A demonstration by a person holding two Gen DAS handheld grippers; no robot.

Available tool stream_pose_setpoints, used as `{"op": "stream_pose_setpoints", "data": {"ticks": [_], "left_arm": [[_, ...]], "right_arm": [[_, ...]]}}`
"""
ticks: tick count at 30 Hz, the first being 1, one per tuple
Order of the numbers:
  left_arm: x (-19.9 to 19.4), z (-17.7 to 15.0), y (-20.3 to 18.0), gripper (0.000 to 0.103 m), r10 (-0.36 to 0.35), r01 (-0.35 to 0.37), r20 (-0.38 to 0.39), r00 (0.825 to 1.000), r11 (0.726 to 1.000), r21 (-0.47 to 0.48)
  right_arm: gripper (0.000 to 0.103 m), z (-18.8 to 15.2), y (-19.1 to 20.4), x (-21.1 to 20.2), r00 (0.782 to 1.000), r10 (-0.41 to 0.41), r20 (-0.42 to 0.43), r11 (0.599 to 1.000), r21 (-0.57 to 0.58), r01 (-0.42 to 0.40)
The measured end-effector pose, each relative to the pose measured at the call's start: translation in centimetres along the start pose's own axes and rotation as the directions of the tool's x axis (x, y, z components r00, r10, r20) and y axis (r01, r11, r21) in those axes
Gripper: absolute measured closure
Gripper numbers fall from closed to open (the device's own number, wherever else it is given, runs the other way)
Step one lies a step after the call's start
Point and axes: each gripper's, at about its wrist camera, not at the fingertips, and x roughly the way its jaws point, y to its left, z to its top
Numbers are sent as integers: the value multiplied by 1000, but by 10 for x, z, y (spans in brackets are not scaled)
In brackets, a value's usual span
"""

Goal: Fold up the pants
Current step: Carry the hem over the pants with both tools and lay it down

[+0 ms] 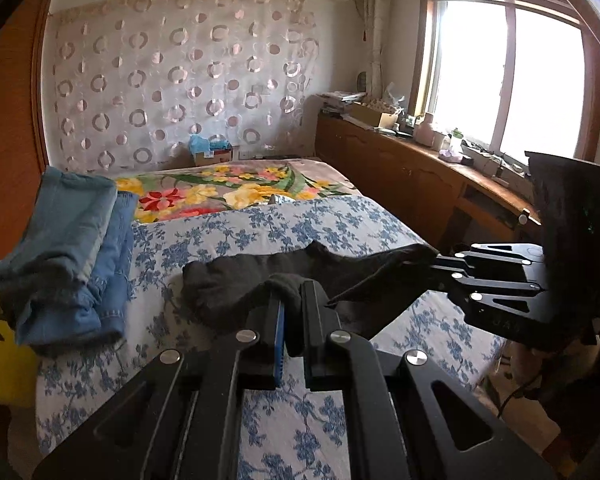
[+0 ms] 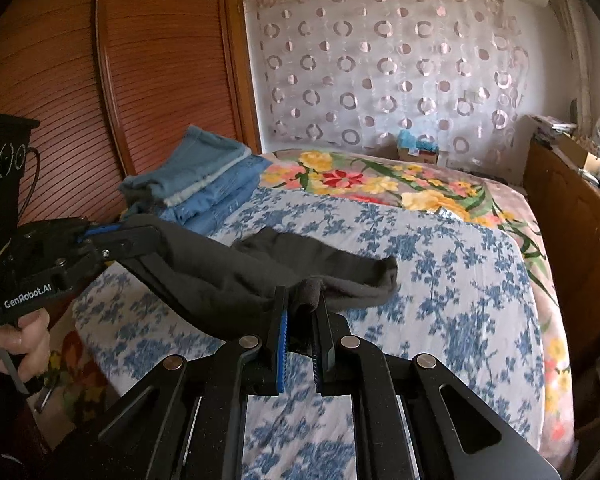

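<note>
Centre frame, both views: dark grey pants (image 1: pixel 236 284), pinched by left gripper (image 1: pixel 290 300) and right gripper (image 2: pixel 302 300) over floral bedsheet (image 1: pixel 340 220). Far leg ends bunched, outline unclear. Upper left: folded blue jeans (image 2: pixel 204 184), stack partly cut off.

blue floral sheet (image 1: pixel 300 220) mid-frame | flowered blanket (image 1: pixel 228 188) behind it | folded denim stack (image 1: pixel 72 248) at left | ring-patterned curtain (image 1: pixel 172 80) upper centre | wooden cabinet (image 1: pixel 400 168) right | bright window (image 1: pixel 512 80) upper right

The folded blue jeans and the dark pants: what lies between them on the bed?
Only bare blue-flowered sheet. In both wrist views a strip of it separates the folded blue jeans from the dark pants; they are apart.
</note>
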Motion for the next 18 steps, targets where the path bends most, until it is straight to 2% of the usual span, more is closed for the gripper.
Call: {"op": "stream_pose_setpoints", "data": {"ticks": [7,11,18], "left_arm": [[-4,-17,-4,95,15,-15,-7,1000,1000,17],[-6,-30,-6,95,0,0,-18,1000,1000,6],[-6,-50,-7,95,-8,7,-38,999,1000,-22]], "right_arm": [[94,-23,4,-6,1000,10,9,999,35,-10],[93,-35,4,-4,1000,8,14,997,74,-10],[93,-47,10,-6,1000,-4,1,997,75,4]]}}
